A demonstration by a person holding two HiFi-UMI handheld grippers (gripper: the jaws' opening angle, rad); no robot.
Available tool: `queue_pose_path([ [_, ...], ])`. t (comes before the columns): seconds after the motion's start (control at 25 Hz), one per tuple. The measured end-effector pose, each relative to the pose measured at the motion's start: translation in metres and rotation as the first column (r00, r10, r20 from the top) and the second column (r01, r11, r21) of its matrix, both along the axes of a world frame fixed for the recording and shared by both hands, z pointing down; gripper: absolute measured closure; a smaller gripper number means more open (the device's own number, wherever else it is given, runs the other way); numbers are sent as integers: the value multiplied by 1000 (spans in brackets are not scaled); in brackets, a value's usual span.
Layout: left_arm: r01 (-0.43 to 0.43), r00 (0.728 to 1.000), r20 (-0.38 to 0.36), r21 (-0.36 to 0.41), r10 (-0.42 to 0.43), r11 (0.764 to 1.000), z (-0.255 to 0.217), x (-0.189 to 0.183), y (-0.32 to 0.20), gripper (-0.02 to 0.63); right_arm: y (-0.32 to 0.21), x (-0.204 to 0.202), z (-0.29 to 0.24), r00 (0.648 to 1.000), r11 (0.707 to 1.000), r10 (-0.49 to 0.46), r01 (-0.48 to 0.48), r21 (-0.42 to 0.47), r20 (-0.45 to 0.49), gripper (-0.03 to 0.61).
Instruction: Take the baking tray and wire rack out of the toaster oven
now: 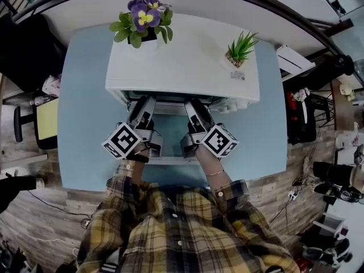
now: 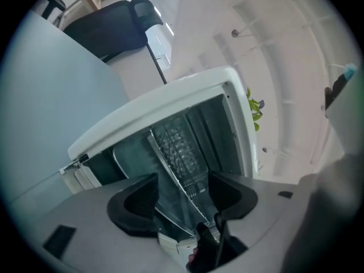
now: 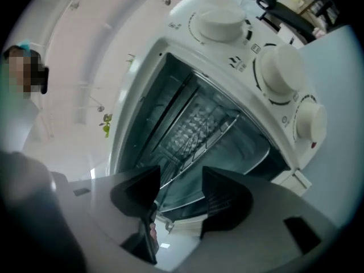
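A white toaster oven [image 1: 182, 67] stands on the blue table [image 1: 85, 124] with its door [image 1: 170, 131] folded down toward me. Inside, the wire rack [image 2: 173, 152] [image 3: 199, 124] lies over the baking tray [image 2: 128, 155] [image 3: 244, 149]. My left gripper [image 1: 144, 106] [image 2: 182, 201] is at the left of the oven mouth, jaws apart, with the front edges of the rack and tray passing between them and no pad pressing. At the right of the mouth my right gripper [image 1: 194, 106] [image 3: 181, 198] stands likewise open astride the rack's front wire.
Three knobs [image 3: 281, 73] sit on the oven's right panel. On the oven's top stand a potted purple flower [image 1: 142, 19] and a small green plant [image 1: 242, 47]. A black chair [image 1: 23, 50] is at the far left, with cluttered floor on both sides of the table.
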State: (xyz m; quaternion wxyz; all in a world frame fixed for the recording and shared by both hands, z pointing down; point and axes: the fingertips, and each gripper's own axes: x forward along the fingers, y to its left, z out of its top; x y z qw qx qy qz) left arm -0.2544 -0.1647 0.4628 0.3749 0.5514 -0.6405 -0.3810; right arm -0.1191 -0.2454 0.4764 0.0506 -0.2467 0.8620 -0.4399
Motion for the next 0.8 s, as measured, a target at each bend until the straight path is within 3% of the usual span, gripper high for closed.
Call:
queue_pose_path([
  [0.2,35,999,-42,40,-33,999,8,-12,-11,377,-15,-8,1,991,995,66,-56,-83,120,361],
  [0.4,62,991,-121,93,-50,994,16,-24,-21,416,-27,-8,6,977,985,135,-115,-127,162,417],
  [0.56,66,976,-218,171,-28,983,11,-22,-27,501,-30,-11,5,975,986,134,-112,-126,178,467],
  [0.64,69,972,-235,181,-25,981,10,-22,-28,544,-31,-11,7,972,984,138,-112,-142,190,515],
  [0.72,78,965,-261,186,-27,979,10,-21,-29,606,-32,-10,8,969,982,141,-110,-153,204,525],
  [0.8,78,962,-272,181,-26,980,12,-21,-28,609,-31,-9,9,966,981,141,-107,-162,216,530],
])
